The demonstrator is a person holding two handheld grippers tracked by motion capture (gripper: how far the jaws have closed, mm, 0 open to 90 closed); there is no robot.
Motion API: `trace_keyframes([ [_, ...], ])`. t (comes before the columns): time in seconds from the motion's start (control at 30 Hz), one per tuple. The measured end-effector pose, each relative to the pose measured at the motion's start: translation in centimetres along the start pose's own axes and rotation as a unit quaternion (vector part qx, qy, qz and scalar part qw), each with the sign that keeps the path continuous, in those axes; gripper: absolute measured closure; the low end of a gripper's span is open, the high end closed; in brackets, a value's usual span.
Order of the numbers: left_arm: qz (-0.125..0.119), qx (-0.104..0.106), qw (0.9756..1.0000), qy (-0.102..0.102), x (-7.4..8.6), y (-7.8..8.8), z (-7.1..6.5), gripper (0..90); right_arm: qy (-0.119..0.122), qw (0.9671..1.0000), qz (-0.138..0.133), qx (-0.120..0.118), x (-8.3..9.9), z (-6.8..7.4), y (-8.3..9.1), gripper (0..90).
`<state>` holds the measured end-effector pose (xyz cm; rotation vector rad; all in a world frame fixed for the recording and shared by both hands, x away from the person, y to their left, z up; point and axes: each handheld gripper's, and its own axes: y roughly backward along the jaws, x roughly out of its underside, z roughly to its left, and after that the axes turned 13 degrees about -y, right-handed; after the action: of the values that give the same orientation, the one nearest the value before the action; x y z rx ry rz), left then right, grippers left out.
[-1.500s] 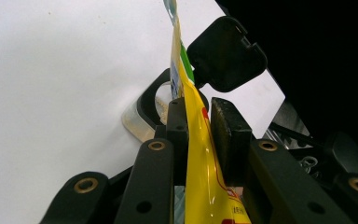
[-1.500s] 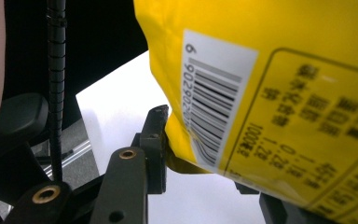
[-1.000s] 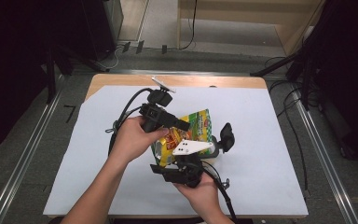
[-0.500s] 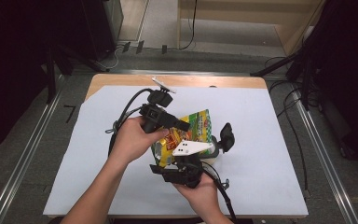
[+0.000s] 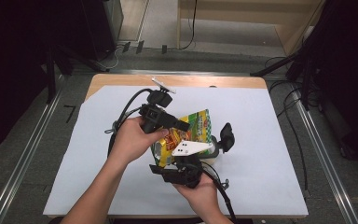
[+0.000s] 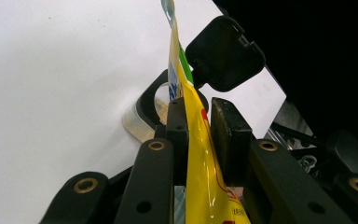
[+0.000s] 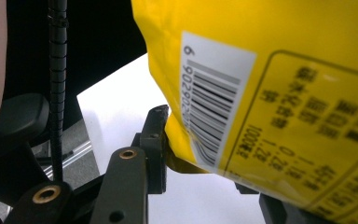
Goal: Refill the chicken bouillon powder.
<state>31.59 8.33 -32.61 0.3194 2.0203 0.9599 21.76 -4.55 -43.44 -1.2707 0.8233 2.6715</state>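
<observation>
Where the yellow bag shows its back, a barcode sits.

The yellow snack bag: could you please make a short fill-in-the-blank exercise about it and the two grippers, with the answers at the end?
1. The left gripper is shut on the edge of the ____ snack bag.
2. On the bag's back, above the right gripper, a black-and-white ____ is printed.
3. The table under the bag has a ____ cover.

Missing words: yellow; barcode; white
</observation>
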Motion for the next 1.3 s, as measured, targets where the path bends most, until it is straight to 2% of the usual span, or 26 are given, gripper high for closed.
trace_keyframes([
  [1.3,0.000,-0.002,1.0000,-0.002,0.13,-0.01,-0.04,77.6,0.000,1.0000,0.003,0.001,0.03,0.03,-0.07,64.4],
])
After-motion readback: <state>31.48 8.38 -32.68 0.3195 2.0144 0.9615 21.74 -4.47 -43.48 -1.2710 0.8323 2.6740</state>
